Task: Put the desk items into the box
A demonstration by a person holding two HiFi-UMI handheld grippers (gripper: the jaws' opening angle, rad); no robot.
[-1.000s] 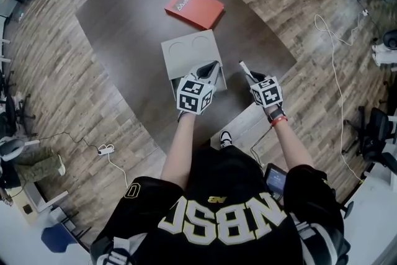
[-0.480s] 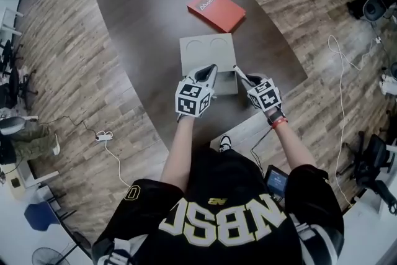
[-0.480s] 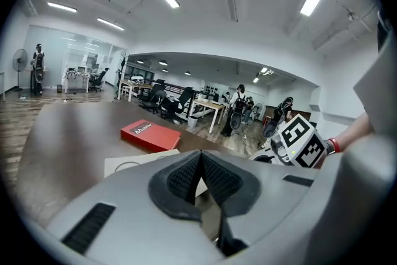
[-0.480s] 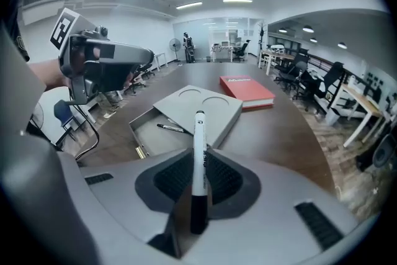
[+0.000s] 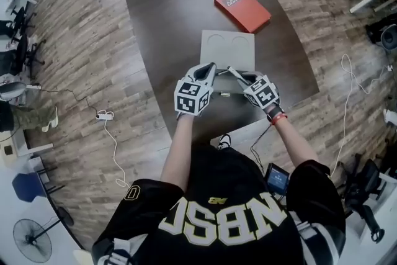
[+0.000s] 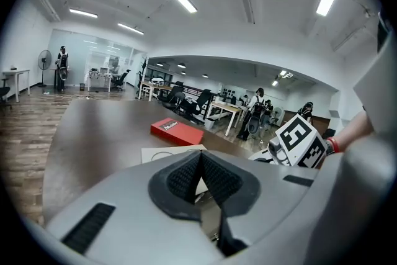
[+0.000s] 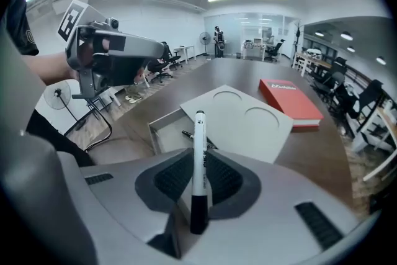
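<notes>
My right gripper [image 7: 197,164] is shut on a white marker pen [image 7: 199,146] with a black cap, which stands up between the pads. In the head view this gripper [image 5: 240,76] holds the pen [image 5: 234,71] over the near end of the grey box [image 7: 162,127]. The box's flat lid [image 5: 228,49] lies askew over its far part, and a dark pen [image 7: 193,135] lies inside. My left gripper [image 5: 209,70] hovers just left of the box, jaws shut with nothing between the pads [image 6: 186,177]. A red book [image 5: 242,7] lies beyond the lid.
The dark brown table [image 5: 167,22] has bare surface to the left of the box and behind the book. Its near edge is close below both grippers. Cables [image 5: 108,133] run over the wooden floor, and office chairs and desks stand around the room.
The right gripper has carried the marker pen leftward, from beside the box to over its near end. The two grippers now stand closer together. The head view has shifted.
</notes>
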